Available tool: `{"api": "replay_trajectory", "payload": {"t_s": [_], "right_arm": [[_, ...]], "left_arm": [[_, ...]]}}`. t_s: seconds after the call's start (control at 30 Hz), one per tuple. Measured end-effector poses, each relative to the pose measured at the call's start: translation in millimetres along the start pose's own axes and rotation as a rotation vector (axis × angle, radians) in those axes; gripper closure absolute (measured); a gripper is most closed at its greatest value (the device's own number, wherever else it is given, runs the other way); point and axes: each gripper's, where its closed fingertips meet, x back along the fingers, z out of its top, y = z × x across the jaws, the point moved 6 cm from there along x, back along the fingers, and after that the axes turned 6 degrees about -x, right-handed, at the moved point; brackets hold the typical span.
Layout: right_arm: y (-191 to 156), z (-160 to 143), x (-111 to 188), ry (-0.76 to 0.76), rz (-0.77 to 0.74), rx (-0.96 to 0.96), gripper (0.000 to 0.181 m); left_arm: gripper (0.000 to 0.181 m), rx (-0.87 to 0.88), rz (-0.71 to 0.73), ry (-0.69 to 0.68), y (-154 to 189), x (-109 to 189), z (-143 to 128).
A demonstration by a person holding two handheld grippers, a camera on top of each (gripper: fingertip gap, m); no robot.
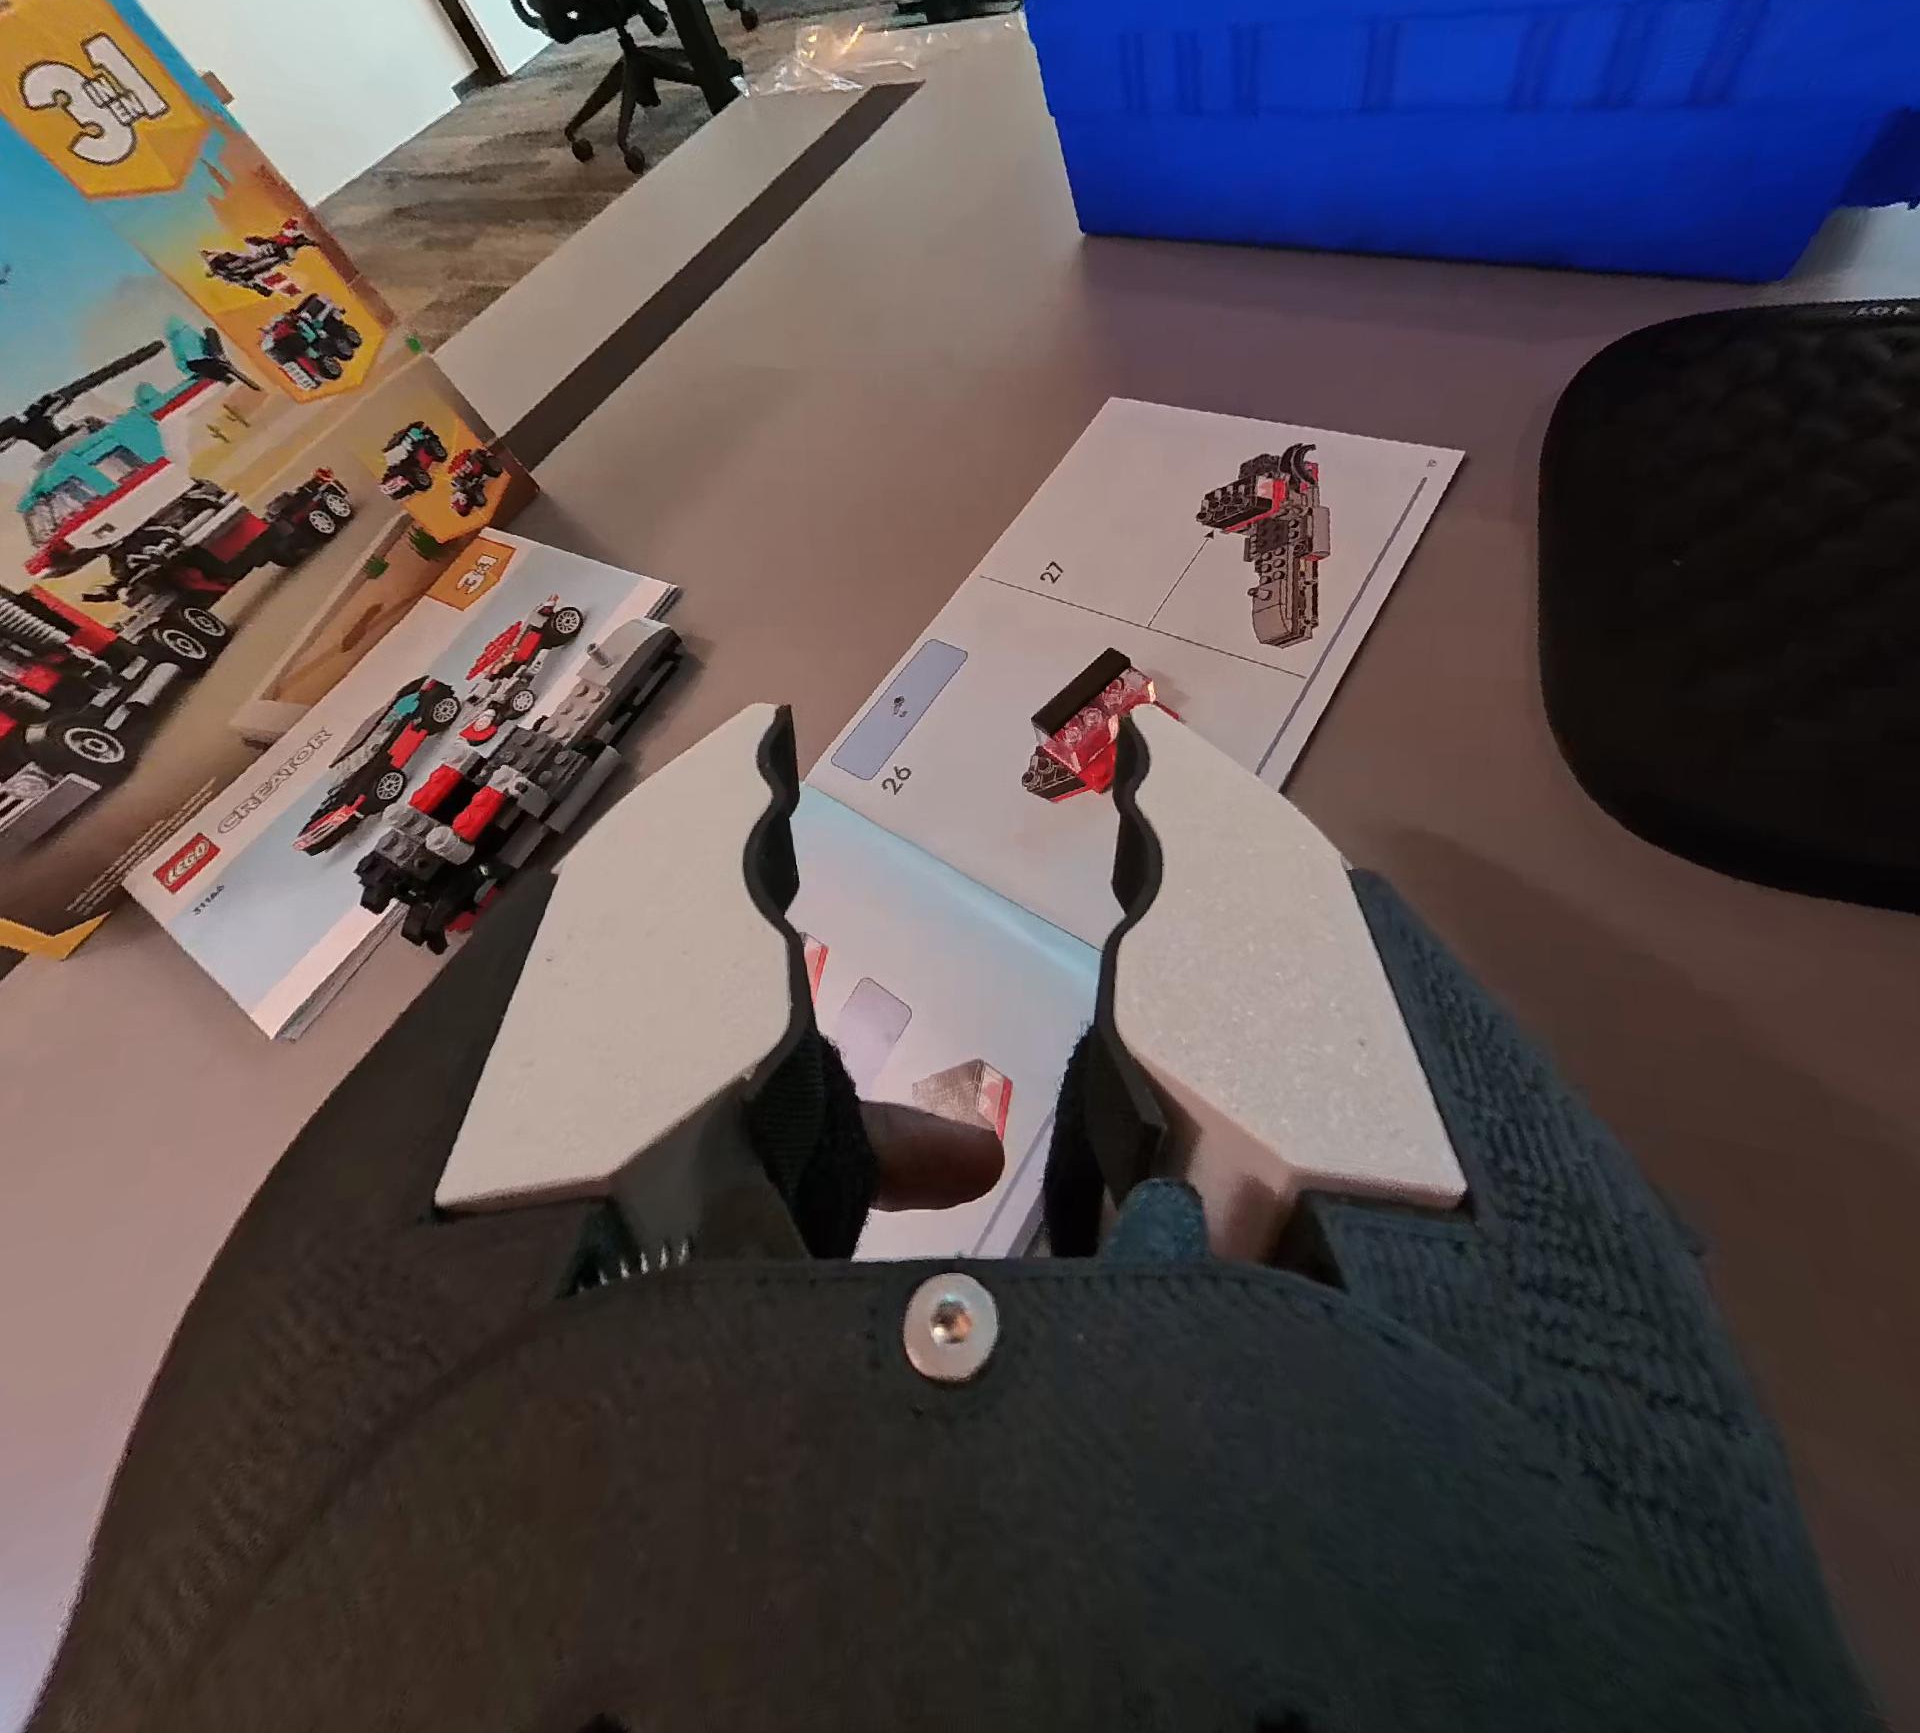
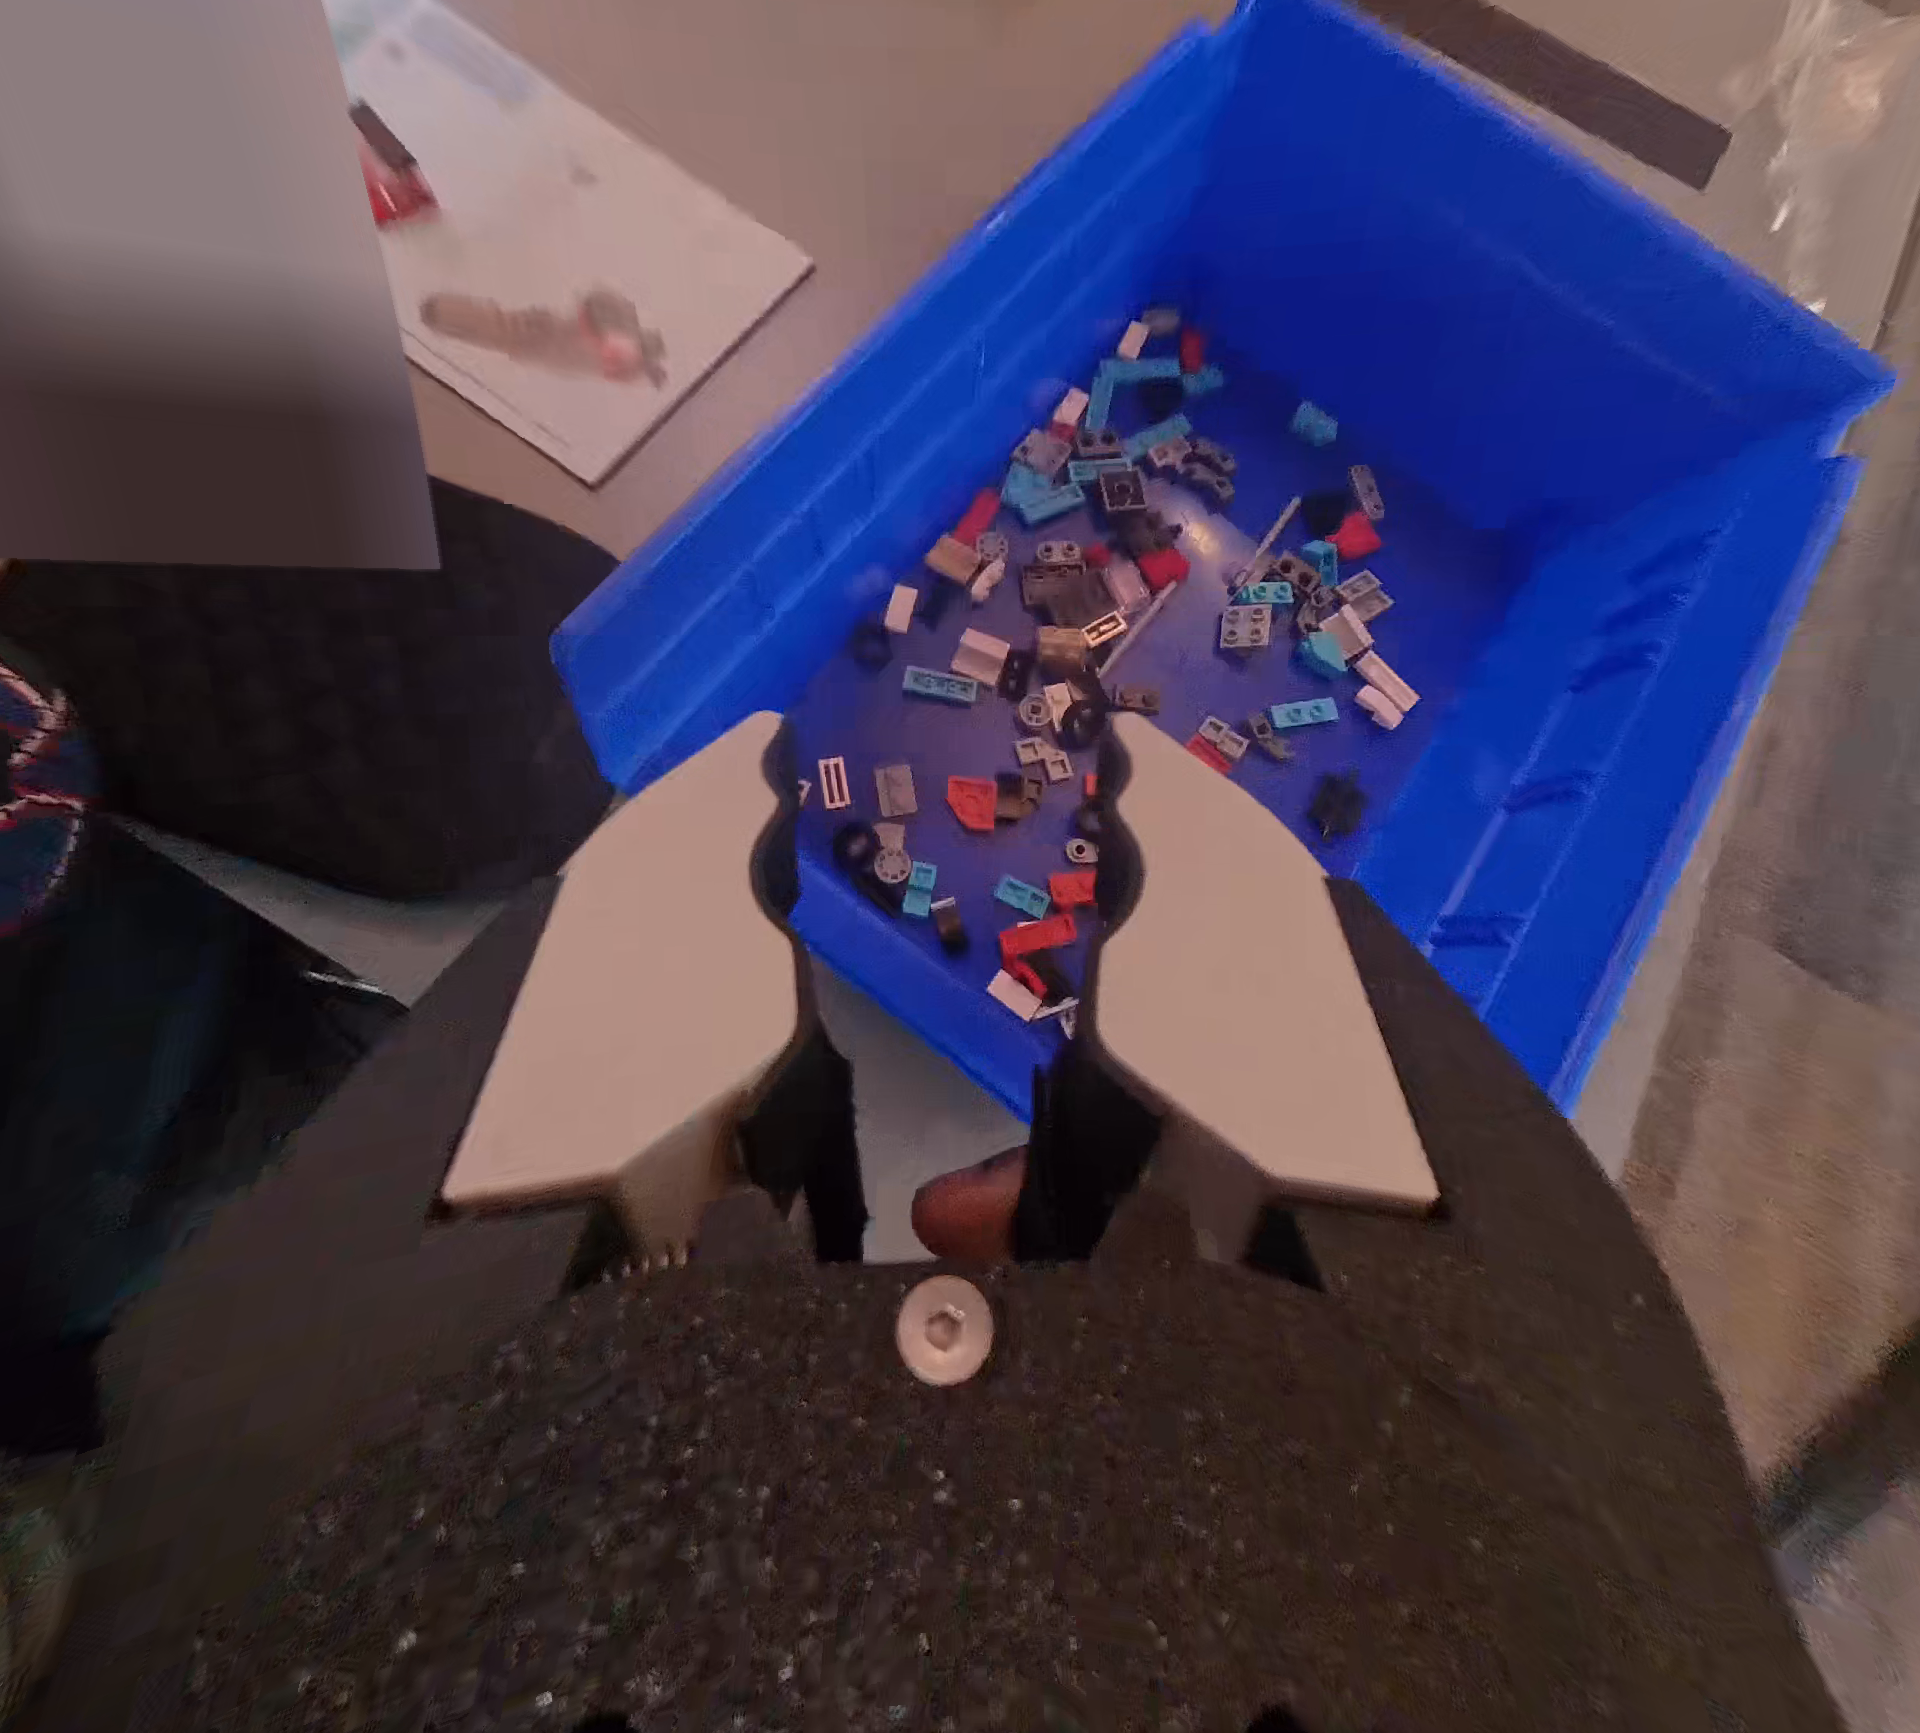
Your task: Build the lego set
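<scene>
My left gripper is open and empty, low over the open instruction booklet. A small red and black lego assembly sits on the page just past its right fingertip. A larger grey, black and red partly built model lies on a closed booklet to the left. My right gripper is open and empty above the near side of the blue bin. The bin holds several loose pieces in red, teal, grey, black and white. The small assembly shows blurred at far left.
The lego box stands at the left. The blue bin sits at the back right. A black pad lies to the right, also seen beside the bin. A clear plastic bag lies at the table's far edge.
</scene>
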Motion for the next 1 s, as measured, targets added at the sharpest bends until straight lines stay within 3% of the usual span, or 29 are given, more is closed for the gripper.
{"api": "replay_trajectory", "payload": {"t_s": [0.17,0.23,0.33,0.4,0.5,0.57,0.67,0.77,0.9,1.0], "right_arm": [[-38,26,-39,-0.006,0.185,-0.087,0.122],[-49,26,-65,-0.109,0.156,-0.084,0.111],[-57,18,-90,-0.274,0.101,-0.079,0.118],[-56,13,-81,-0.318,0.088,-0.112,0.125],[-42,8,-65,-0.396,-0.007,-0.157,0.155],[-51,9,-65,-0.439,0.046,-0.129,0.130],[-60,14,-68,-0.502,0.011,-0.080,0.121],[-60,41,-66,-0.389,-0.073,-0.100,0.120],[-66,92,-58,-0.179,-0.179,-0.029,0.123],[-88,129,-59,-0.004,-0.141,0.092,0.127]], "left_arm": [[0.123,0.005,0.025,0.046,4,11,4],[0.123,0.010,0.042,0.069,6,19,7],[0.123,0.010,0.064,0.091,9,34,8],[0.123,0.009,0.079,0.088,10,46,6],[0.123,0.035,0.124,0.098,8,72,-2],[0.123,0.060,0.204,0.082,3,95,-10],[0.126,0.109,0.388,-0.003,-13,136,-30],[0.126,0.124,0.515,-0.229,-25,170,-67],[0.131,0.104,0.533,-0.446,-24,195,-111],[0.159,0.144,0.514,-0.482,-19,206,-125]]}}
